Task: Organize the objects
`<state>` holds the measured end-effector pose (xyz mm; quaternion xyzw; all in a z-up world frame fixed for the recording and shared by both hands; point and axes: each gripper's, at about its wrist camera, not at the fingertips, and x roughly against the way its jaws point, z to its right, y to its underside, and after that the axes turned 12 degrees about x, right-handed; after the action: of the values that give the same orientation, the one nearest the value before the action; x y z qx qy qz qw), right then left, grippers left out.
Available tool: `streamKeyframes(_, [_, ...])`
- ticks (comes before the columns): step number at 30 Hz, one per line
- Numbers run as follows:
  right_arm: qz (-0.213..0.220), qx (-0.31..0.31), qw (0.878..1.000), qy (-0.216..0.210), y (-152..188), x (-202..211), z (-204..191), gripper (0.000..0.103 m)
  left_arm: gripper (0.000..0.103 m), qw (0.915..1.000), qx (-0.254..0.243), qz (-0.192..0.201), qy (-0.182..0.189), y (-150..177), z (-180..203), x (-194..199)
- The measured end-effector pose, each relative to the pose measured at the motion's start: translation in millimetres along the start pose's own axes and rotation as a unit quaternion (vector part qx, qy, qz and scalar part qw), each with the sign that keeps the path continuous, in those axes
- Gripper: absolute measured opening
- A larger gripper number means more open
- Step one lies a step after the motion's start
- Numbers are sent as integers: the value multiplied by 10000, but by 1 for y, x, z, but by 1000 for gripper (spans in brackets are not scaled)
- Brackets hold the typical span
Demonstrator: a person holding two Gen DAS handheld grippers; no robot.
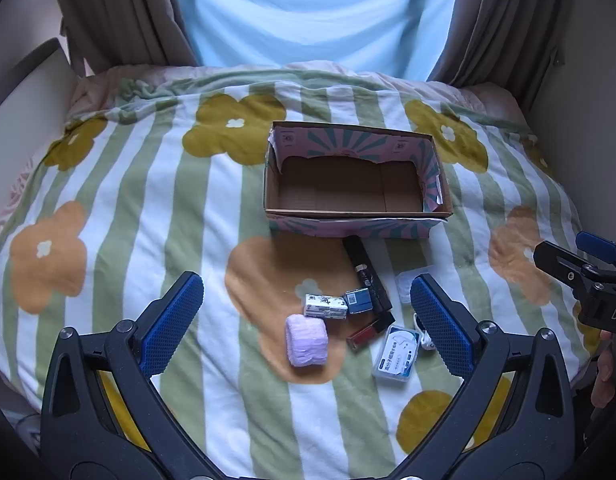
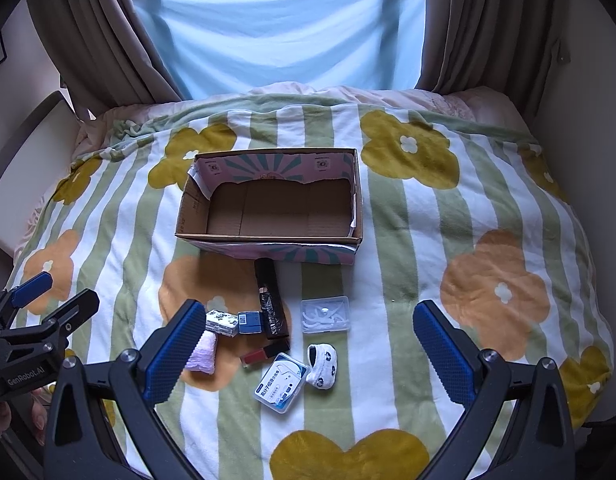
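- An open cardboard box (image 2: 269, 236) with a pink-and-teal sunburst print stands upright on the bed; its brown inside holds nothing.
- A long black tube (image 2: 271, 304) lies flat, its far end touching the box's front wall.
- A small dark-blue box (image 2: 249, 322) lies against the tube's left side.
- A small white patterned packet (image 2: 221, 322) touches the blue box.
- A folded lilac cloth (image 1: 306, 341) lies just in front of the packet.
- A red lip-gloss tube (image 2: 264, 353) lies flat.
- A clear floss-pick case with a blue label (image 2: 281, 382) sits near it.
- A white patterned baby shoe (image 2: 322, 366) lies just beside the case.
- A clear plastic case (image 2: 324, 314) holds white pieces.
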<state>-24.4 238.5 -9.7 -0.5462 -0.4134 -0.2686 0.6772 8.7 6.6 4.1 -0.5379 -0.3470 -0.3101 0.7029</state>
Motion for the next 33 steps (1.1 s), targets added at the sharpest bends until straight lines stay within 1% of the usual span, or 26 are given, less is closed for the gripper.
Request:
streamKeyframes(5, [11, 17, 10000, 5, 0, -1, 1, 102, 103, 10000, 10, -25, 20, 2, -1, -1])
streamKeyframes(11, [11, 34, 10000, -43, -6, -7, 1, 102, 103, 9999, 54, -139, -5, 13, -5, -12])
streamKeyframes(14, [-9, 95, 9999, -68, -2, -18, 3, 102, 103, 9997, 66, -238, -32, 22, -7, -23])
streamKeyframes(17, [-97, 171, 9998, -93, 12, -35, 8, 102, 103, 9993, 77, -350, -37, 35, -9, -38])
streamKeyframes(20, [-243, 219, 9994, -127, 22, -56, 13, 102, 103, 9986, 89, -506, -82, 49, -10, -58])
streamKeyframes(21, [-274, 220, 9993, -158, 33, -59, 18, 102, 103, 9983, 110, -566, -95, 54, -11, -66])
streamKeyframes(24, [-405, 235, 9987, -205, 47, -82, 22, 102, 103, 9968, 211, -763, -138, 69, -15, -92])
streamKeyframes(29, [-644, 189, 9973, -305, 61, -136, 27, 102, 103, 9941, 345, -975, -314, 92, -23, -145])
streamKeyframes(33, [-819, 198, 9958, -360, 71, -183, 28, 102, 100, 9917, 485, -1128, -369, 103, -32, -187])
